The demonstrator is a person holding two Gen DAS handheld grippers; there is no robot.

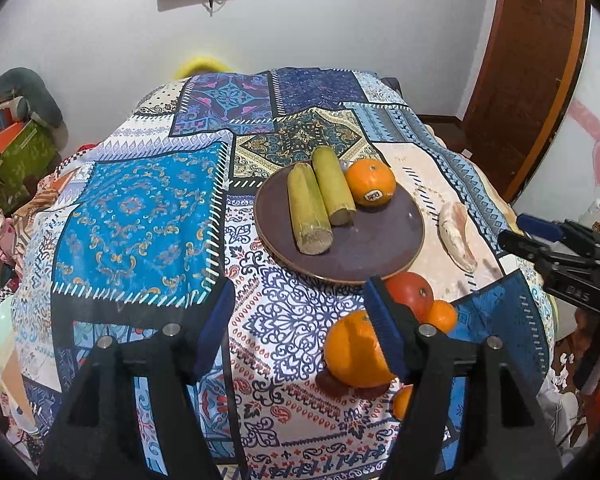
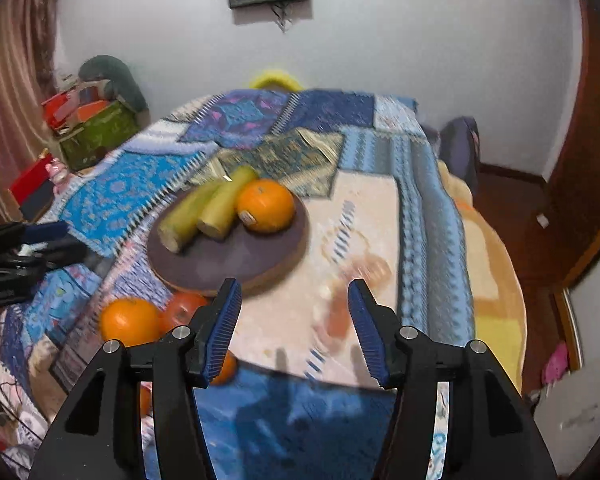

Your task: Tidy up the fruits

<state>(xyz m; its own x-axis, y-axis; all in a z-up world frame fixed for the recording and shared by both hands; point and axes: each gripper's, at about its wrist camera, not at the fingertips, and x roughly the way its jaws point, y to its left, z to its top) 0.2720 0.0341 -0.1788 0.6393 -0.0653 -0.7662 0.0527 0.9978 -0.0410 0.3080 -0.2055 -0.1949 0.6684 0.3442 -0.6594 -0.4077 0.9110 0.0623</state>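
A dark round plate (image 1: 380,248) on the patterned tablecloth holds two green sugarcane pieces (image 1: 308,212) and an orange with a sticker (image 1: 371,182). The plate (image 2: 236,260), cane (image 2: 204,208) and orange (image 2: 266,206) also show in the right wrist view. My left gripper (image 1: 302,332) is open and empty; a large orange (image 1: 352,352) lies on the cloth by its right finger. A red fruit (image 1: 410,290) and a small orange (image 1: 442,316) lie behind it. A pale peeled pomelo wedge (image 1: 456,236) lies right of the plate. My right gripper (image 2: 294,330) is open and empty above the cloth.
The right gripper shows at the right edge of the left wrist view (image 1: 560,252); the left gripper shows at the left edge of the right wrist view (image 2: 24,248). A green box (image 2: 100,132) and clutter stand left of the table. A wooden door (image 1: 528,80) is at the right.
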